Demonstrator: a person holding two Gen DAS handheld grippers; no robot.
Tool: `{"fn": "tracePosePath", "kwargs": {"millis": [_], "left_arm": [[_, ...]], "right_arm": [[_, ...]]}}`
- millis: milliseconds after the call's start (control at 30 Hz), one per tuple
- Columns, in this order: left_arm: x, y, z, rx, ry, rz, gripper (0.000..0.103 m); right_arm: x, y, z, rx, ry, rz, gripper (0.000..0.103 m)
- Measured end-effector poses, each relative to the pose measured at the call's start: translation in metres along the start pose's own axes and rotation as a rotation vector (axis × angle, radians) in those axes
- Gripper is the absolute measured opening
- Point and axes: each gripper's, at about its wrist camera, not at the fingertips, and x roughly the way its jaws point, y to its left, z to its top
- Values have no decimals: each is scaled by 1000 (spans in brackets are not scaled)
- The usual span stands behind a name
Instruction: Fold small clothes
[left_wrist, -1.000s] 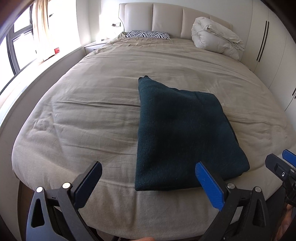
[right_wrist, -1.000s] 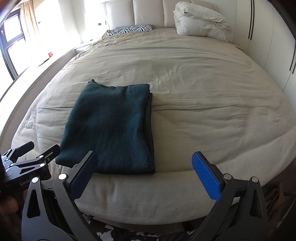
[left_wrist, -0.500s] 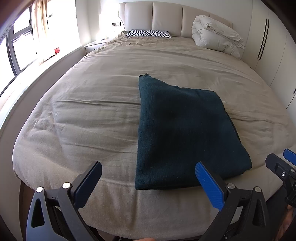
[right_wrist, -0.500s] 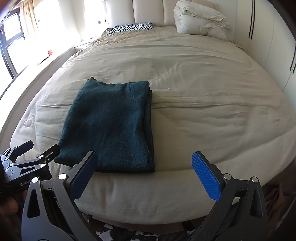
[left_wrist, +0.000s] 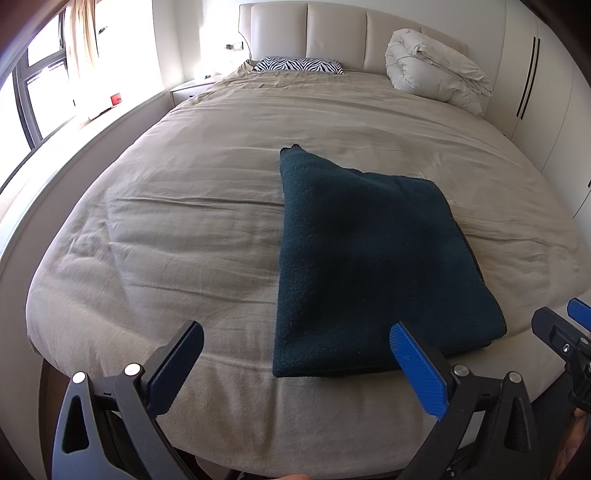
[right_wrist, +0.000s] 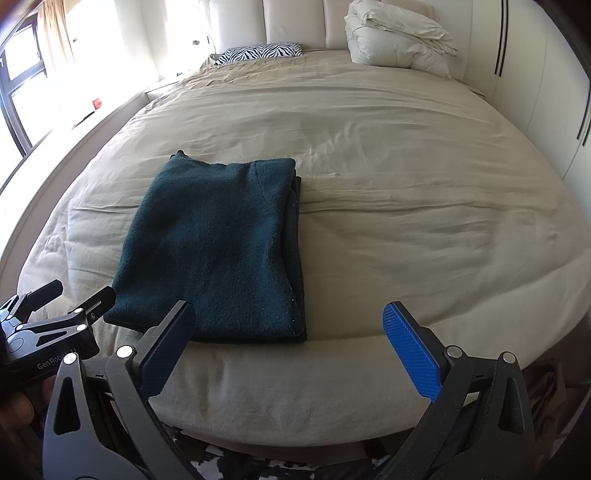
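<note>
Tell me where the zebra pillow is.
The zebra pillow lies at the far end of the bed, against the headboard, left of the bundled white duvet.

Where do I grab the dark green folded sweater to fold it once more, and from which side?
Take the dark green sweater by its near edge at the foot of the bed, one corner per open hand-held gripper, left and right, coming in low from the foot. That edge lies flat and closest; layers stack along its right side.
</note>
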Motion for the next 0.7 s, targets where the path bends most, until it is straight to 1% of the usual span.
{"fn": "tracePosePath", "kwargs": {"millis": [700], "left_arm": [[3,2,-2,2,6,3,103]], "right_arm": [[4,0,0,2,14,2,103]]}}
